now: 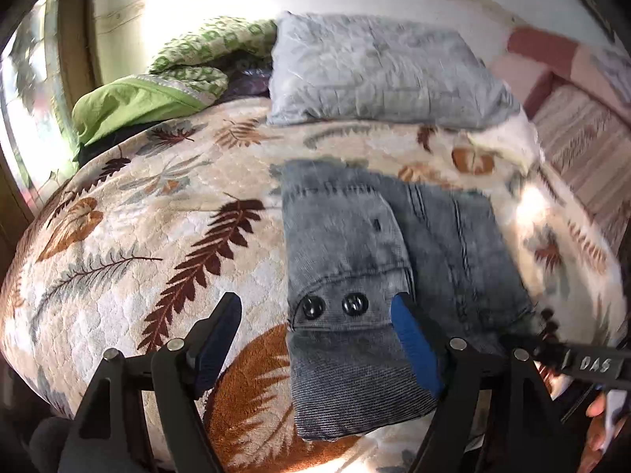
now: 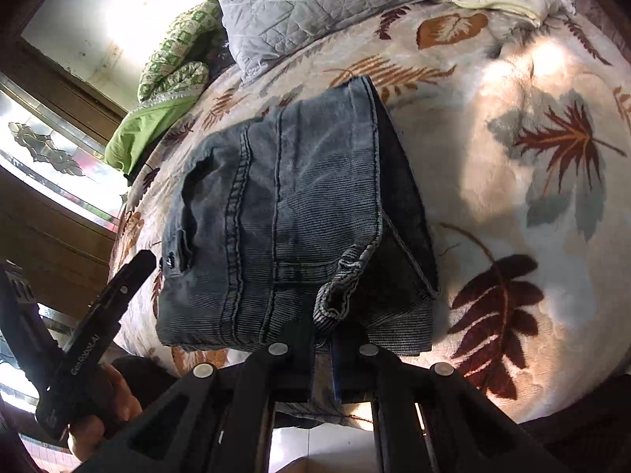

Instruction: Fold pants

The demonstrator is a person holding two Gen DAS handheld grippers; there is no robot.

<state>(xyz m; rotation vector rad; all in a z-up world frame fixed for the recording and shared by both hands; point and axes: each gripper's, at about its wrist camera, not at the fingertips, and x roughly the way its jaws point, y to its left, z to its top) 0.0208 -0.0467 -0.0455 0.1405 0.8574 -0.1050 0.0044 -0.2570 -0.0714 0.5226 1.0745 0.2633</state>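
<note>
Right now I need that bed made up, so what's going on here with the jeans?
A person with hand-held tongs in each hand is folding grey-blue jeans on the leaf-print blanket. The jeans already lie in a compact folded stack. The left tongs are wide open over the buttoned waistband end, gripping nothing. The right tongs look closed at the stack's near edge, seemingly pinching it.

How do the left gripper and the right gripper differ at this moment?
The left gripper is wide open; the right gripper is shut on the jeans. The left one holds nothing, one finger beside the two buttons; the right one pinches a frayed edge. Both are at the folded jeans on the bed.
</note>
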